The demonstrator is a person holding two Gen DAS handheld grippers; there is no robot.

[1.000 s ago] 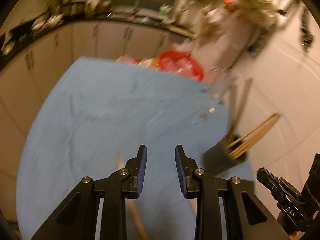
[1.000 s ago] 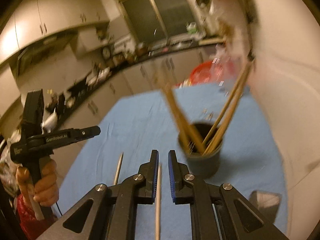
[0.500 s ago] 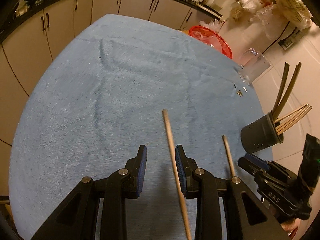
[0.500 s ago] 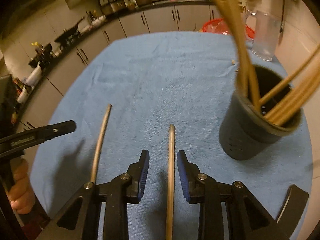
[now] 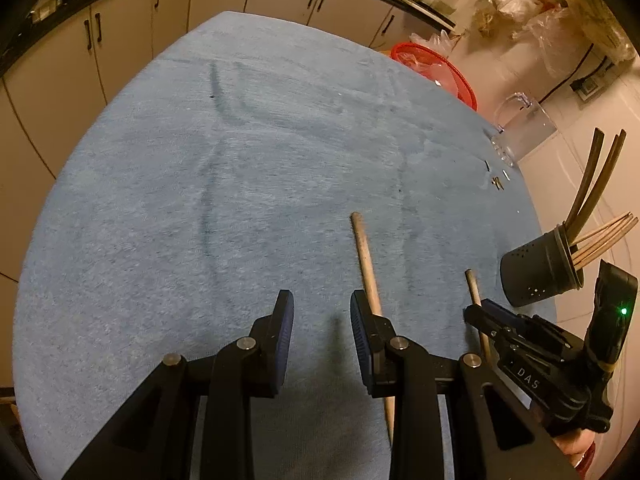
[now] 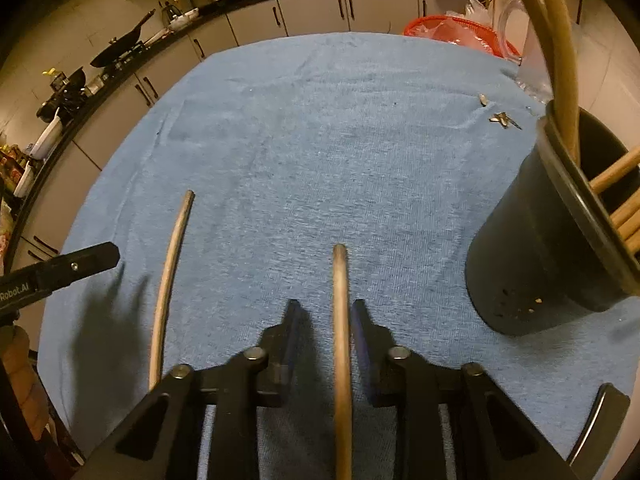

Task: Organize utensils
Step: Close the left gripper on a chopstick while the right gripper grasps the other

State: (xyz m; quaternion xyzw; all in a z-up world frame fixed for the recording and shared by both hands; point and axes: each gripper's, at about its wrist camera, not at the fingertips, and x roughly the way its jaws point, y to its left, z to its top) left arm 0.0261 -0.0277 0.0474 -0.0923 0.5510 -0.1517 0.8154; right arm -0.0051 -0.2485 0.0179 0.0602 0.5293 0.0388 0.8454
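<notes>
Both hand-held grippers had dropped closer to the blue worktop. My left hand-held gripper stood open, empty. My right hand-held gripper had just been closing, not yet pinching the chopstick between them. Right: black holder.

Blue-clothed table: chopsticks, holder

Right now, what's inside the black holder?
The black perforated plastic holder contains several light wooden chopsticks and two darker curved sticks. Their lower ends and the holder's bottom are hidden by its wall.
</notes>
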